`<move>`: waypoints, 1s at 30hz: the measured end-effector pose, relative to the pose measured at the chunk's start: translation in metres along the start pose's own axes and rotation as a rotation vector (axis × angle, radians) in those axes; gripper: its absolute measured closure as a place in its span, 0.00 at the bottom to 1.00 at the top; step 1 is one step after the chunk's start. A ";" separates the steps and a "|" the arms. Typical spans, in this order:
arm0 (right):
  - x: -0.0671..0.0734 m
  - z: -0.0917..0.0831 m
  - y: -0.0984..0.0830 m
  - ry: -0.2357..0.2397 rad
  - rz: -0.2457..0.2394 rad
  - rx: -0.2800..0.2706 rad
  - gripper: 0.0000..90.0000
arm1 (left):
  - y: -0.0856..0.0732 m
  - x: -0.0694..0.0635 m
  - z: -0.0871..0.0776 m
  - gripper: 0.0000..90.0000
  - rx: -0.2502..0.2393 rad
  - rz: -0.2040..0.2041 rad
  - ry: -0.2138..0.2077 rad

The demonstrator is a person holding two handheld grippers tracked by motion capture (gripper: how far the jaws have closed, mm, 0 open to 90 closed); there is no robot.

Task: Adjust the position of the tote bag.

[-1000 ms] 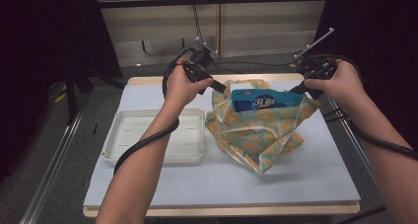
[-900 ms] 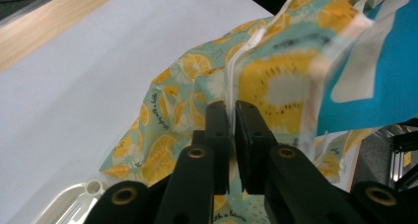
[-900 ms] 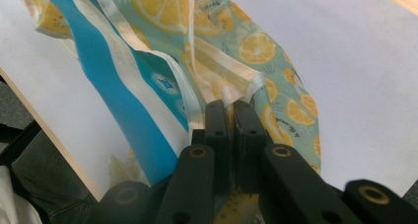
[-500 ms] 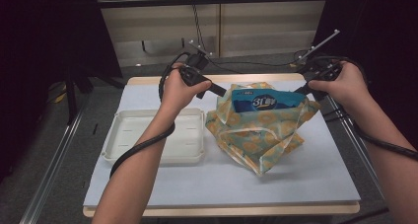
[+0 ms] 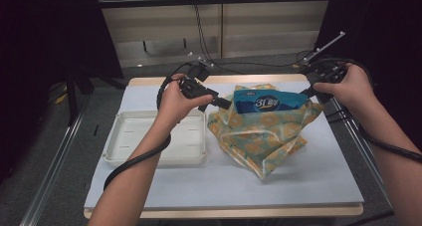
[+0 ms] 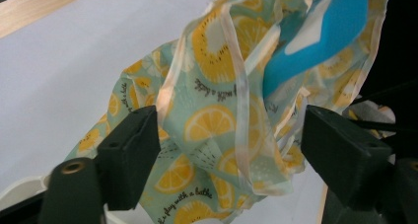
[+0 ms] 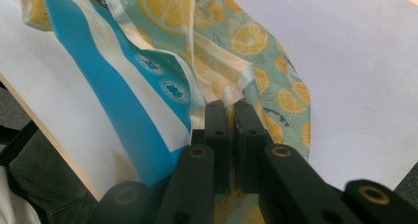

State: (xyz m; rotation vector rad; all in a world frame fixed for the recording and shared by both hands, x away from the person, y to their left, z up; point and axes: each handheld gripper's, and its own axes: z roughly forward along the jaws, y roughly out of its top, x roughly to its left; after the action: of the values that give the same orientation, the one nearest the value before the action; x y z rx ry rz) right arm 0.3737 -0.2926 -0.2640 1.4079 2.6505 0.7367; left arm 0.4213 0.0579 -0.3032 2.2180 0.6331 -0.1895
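Observation:
A lemon-print cloth bag (image 5: 263, 136) sits on the white table mat with a blue packet (image 5: 268, 102) sticking out of its mouth. My left gripper (image 5: 227, 104) is at the bag's left rim. Its jaws have just been opening and now stand wide. In the left gripper view (image 6: 231, 130) the bag (image 6: 212, 76) hangs loose between them, untouched by the pads, with the blue packet (image 6: 325, 31) behind. My right gripper (image 5: 304, 92) is shut on the bag's right rim and holds it up. In the right gripper view (image 7: 231, 110) the bag's hem (image 7: 231, 86) is pinched beside the packet (image 7: 113, 100).
A white rectangular tray (image 5: 119, 156) lies on the mat left of the bag, under my left forearm. The white mat (image 5: 308, 181) has free room in front of the bag. Cables trail from both grippers over the table's back edge.
The left gripper's jaws have opened and let go of the bag's left rim, and that hand has sunk a little. The right gripper stays put, still holding the right rim.

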 end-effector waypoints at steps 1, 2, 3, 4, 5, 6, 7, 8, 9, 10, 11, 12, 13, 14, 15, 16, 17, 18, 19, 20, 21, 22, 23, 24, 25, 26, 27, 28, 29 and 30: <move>0.000 0.000 0.000 0.000 -0.003 -0.001 0.96 | -0.001 0.000 0.002 0.23 -0.001 0.002 -0.006; 0.000 0.001 0.000 0.002 -0.004 0.000 0.96 | -0.002 0.000 0.003 0.22 0.011 0.007 -0.002; 0.000 0.001 0.000 0.000 -0.003 -0.005 0.96 | -0.004 0.000 0.005 0.21 0.007 -0.006 -0.006; 0.000 0.001 -0.001 0.002 -0.002 -0.004 0.96 | -0.006 0.001 0.007 0.21 0.013 -0.010 -0.004; 0.000 0.001 -0.001 0.003 -0.001 -0.007 0.96 | -0.007 0.001 0.008 0.21 0.014 -0.011 -0.005; 0.001 0.001 -0.001 0.000 0.003 -0.011 0.96 | -0.009 0.001 0.009 0.20 0.013 -0.016 -0.006; 0.000 0.000 -0.002 -0.001 0.000 -0.012 0.96 | -0.009 0.002 0.009 0.19 0.016 -0.006 0.001; 0.001 0.000 -0.002 0.000 0.002 -0.010 0.96 | -0.010 0.002 0.010 0.17 0.016 -0.003 -0.009; 0.000 0.000 -0.002 0.000 0.004 -0.011 0.96 | -0.011 0.000 0.011 0.16 0.006 -0.009 -0.012; 0.000 -0.001 -0.003 0.003 0.003 -0.010 0.96 | -0.011 0.000 0.012 0.14 0.009 -0.005 -0.014; -0.001 -0.001 -0.003 0.002 0.003 -0.009 0.96 | -0.012 -0.001 0.013 0.13 0.007 -0.004 -0.013; -0.001 0.000 -0.004 0.000 0.008 -0.011 0.96 | -0.012 -0.001 0.013 0.11 0.017 0.020 -0.019; -0.001 0.000 -0.004 -0.002 0.005 -0.006 0.96 | -0.013 -0.002 0.015 0.09 0.014 0.017 -0.019; -0.001 0.000 -0.005 0.001 0.008 -0.008 0.96 | -0.013 -0.002 0.016 0.09 0.028 0.029 -0.019; -0.001 0.001 -0.005 0.001 0.010 -0.007 0.96 | -0.013 -0.003 0.017 0.09 0.030 0.029 -0.019; -0.001 0.001 -0.005 0.001 0.010 -0.008 0.96 | -0.013 -0.003 0.017 0.08 0.037 0.033 -0.011; -0.001 0.001 -0.005 0.001 0.010 -0.008 0.96 | -0.013 -0.004 0.018 0.08 0.035 0.033 -0.012; -0.001 0.001 -0.005 0.000 0.011 -0.008 0.96 | -0.013 -0.004 0.019 0.09 0.032 0.039 -0.015; -0.001 0.000 -0.005 0.001 0.008 -0.008 0.96 | -0.013 -0.005 0.018 0.10 0.040 0.050 -0.009; -0.001 0.000 -0.005 0.001 0.010 -0.007 0.96 | -0.012 -0.005 0.019 0.13 0.043 0.061 -0.017; -0.001 0.000 -0.005 0.001 0.007 -0.009 0.96 | -0.013 -0.007 0.020 0.20 0.043 0.056 -0.015; -0.002 0.000 -0.006 0.004 0.007 -0.009 0.96 | -0.012 -0.006 0.019 0.24 0.057 0.064 -0.002; -0.002 0.001 -0.006 0.002 0.007 -0.009 0.96 | -0.012 -0.005 0.020 0.25 0.057 0.053 0.004; -0.002 0.001 -0.006 -0.002 0.008 -0.010 0.96 | -0.013 -0.004 0.020 0.30 0.061 0.047 0.004; -0.002 0.001 -0.007 -0.002 0.007 -0.011 0.96 | -0.013 -0.003 0.021 0.39 0.067 0.058 0.008; -0.002 0.001 -0.007 -0.001 0.010 -0.010 0.96 | -0.013 -0.003 0.022 0.40 0.056 0.040 0.001; -0.003 0.001 -0.008 -0.001 0.007 -0.011 0.96 | -0.013 -0.004 0.022 0.41 0.065 0.040 0.008; -0.003 0.000 -0.009 0.001 0.008 -0.009 0.95 | -0.012 -0.003 0.021 0.45 0.065 0.061 0.018; -0.004 0.000 -0.010 0.002 0.010 -0.010 0.95 | -0.012 -0.004 0.021 0.50 0.074 0.068 0.031; -0.004 0.000 -0.010 0.002 0.013 -0.007 0.96 | -0.012 -0.004 0.021 0.51 0.066 0.051 0.025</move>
State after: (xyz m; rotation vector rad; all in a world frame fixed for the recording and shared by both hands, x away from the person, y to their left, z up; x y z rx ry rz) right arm 0.3681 -0.3004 -0.2692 1.4253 2.6402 0.7480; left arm 0.4134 0.0473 -0.3233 2.3005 0.5909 -0.1582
